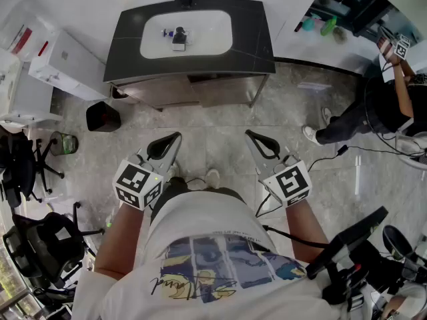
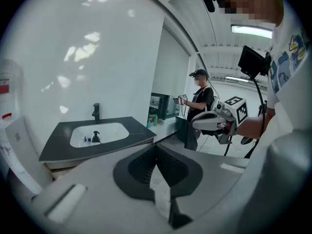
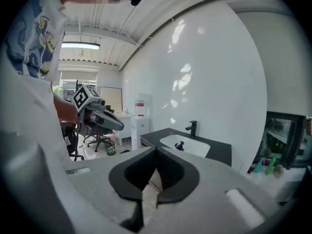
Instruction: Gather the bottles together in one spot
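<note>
A dark pump bottle (image 1: 179,39) and a small blue item (image 1: 165,33) lie in the white basin (image 1: 213,39) of a black-topped sink counter (image 1: 253,32), far ahead of me. The pump bottle (image 2: 96,137) also shows in the left gripper view, and the same bottle (image 3: 180,146) in the right gripper view. Green and teal bottles (image 1: 318,25) stand on a white ledge at the far right. My left gripper (image 1: 167,143) and right gripper (image 1: 257,141) are held at waist height over the floor, well short of the counter. Both are shut and hold nothing.
A black bin (image 1: 103,117) sits on the floor left of the counter, beside white boxes (image 1: 61,60). Office chairs (image 1: 27,159) crowd the left side. Another person (image 1: 373,109) with grippers stands at the right, with cables on the floor. A dark screen (image 1: 347,240) juts out at lower right.
</note>
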The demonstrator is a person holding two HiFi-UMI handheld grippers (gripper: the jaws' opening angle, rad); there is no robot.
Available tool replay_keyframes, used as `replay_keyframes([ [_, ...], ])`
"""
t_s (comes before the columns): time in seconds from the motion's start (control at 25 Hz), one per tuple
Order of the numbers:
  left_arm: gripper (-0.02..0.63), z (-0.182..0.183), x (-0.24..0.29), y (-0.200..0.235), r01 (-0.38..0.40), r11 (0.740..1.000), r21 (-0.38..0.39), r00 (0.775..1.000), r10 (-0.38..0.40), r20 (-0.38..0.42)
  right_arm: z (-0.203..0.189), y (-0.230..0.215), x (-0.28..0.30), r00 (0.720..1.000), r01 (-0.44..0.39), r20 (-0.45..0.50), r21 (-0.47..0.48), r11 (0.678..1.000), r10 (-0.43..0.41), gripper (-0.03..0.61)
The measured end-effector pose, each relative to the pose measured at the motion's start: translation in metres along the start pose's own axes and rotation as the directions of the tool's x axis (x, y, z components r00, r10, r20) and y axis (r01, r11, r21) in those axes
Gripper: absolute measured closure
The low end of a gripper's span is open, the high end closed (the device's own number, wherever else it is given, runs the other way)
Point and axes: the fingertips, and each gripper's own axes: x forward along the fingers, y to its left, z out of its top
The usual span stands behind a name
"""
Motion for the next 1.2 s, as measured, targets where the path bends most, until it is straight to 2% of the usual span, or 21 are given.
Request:
replay_keyframes([
  [0.36,0.611,0.005,0.002,0.004,-0.01,1.0,0.003,1.0,0.01,-0.002,-0.009,-0.004,-0.001,1.0,0.001,-0.003,0.018,1.0,-0.001,0.577],
  [0.6,0.611,0.004,0.007,0.022,0.002,1.0,-0.013,1.0,-0.002,-0.003,-0.013,-0.01,0.017,0.999,0.018,-0.028,0.04,0.999,-0.017,0.577],
  [0.8,0.611,0.003,0.019,0.054,0.011,1.0,-0.029,1.0,-0.011,0.0,-0.011,-0.02,0.045,0.998,0.046,-0.054,0.063,0.997,-0.043,0.575],
  [1.04,0.609,0.025,0.047,0.105,0.038,0.999,-0.024,0.999,-0.037,0.04,0.001,-0.042,0.086,0.993,0.082,-0.084,0.046,0.996,-0.078,0.571],
  [1.2,0.561,0.034,0.057,0.153,0.033,0.999,-0.02,0.999,-0.033,0.039,0.019,-0.054,0.131,0.992,0.109,-0.075,0.042,0.993,-0.105,0.527],
])
